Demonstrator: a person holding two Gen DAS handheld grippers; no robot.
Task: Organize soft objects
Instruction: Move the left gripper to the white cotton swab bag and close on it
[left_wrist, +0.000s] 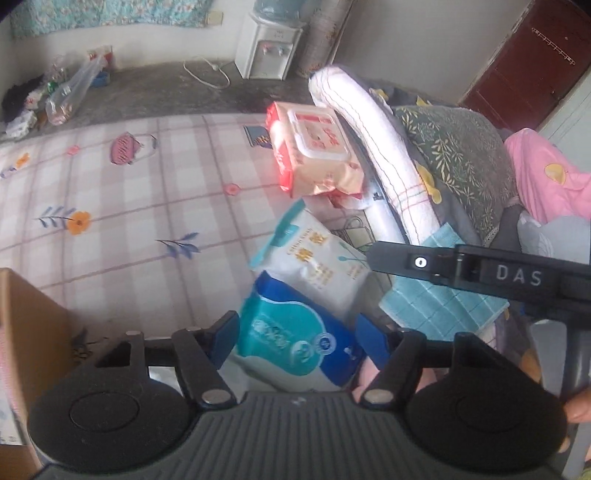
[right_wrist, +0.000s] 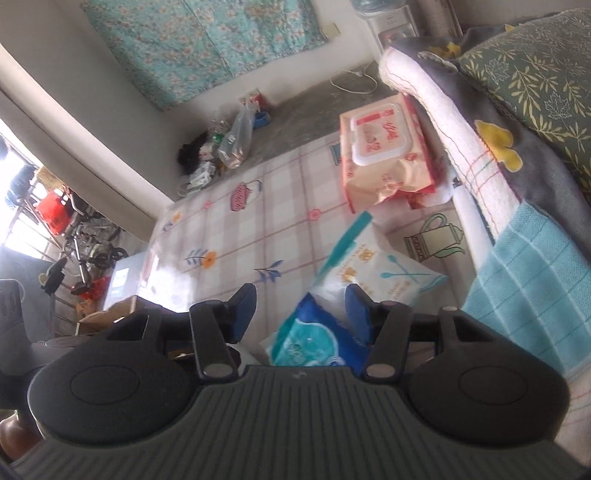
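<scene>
Left gripper (left_wrist: 297, 332): jaws spread around the blue tissue pack (left_wrist: 295, 339), fingers flanking it, grip unconfirmed.
Right gripper (right_wrist: 301, 308): jaws apart, holding nothing, above the same pack.
Location: pack lies on the checked mat (left_wrist: 110, 221), near its edge by the bed (left_wrist: 461, 155), overlapping the white pack (left_wrist: 317, 258).
Long axis: running away from the left camera.
Risk: soft wrapper may slip or drag the white pack along.
</scene>
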